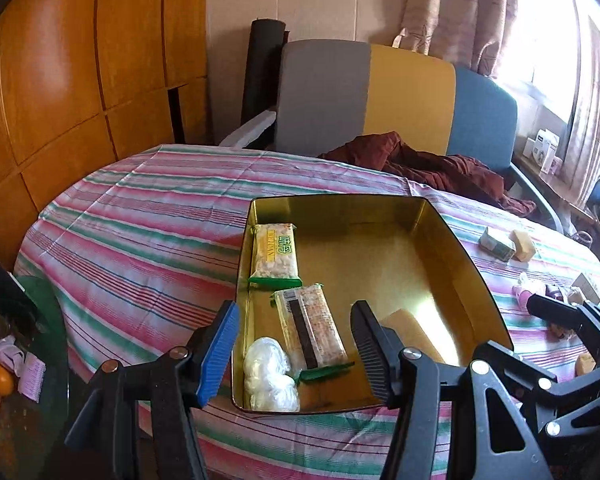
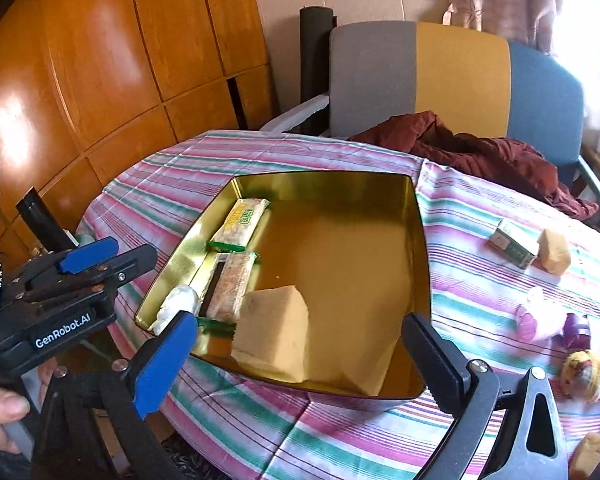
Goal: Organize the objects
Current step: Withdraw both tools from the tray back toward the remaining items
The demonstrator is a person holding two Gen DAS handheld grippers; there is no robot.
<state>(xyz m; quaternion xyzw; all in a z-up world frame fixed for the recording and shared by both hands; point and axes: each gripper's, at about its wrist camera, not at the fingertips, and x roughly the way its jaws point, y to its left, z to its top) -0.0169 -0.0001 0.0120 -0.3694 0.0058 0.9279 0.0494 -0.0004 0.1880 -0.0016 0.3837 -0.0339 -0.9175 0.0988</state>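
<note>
A gold tin [image 1: 472,264] [image 2: 420,240] stands open on the striped tablecloth. Along its left side lie two wrapped snack bars [image 1: 274,254] [image 1: 312,330] and a white plastic bundle [image 1: 270,376]. A tan block [image 2: 276,332] rests at the tin's near edge. My right gripper [image 2: 298,358] hovers over that block with its jaws wide apart, well clear of both its sides. My left gripper [image 1: 296,350] is open over the nearer snack bar and the bundle, holding nothing. In the right wrist view the left gripper [image 2: 112,258] shows side-on at the left.
To the right of the tin, a small green box [image 2: 514,246], another tan block [image 2: 554,256], a pink item [image 2: 536,318], a purple item [image 2: 576,328] and a yellow toy [image 2: 584,368] lie on the cloth. A dark red garment [image 1: 440,164] lies at the far edge, before a chair.
</note>
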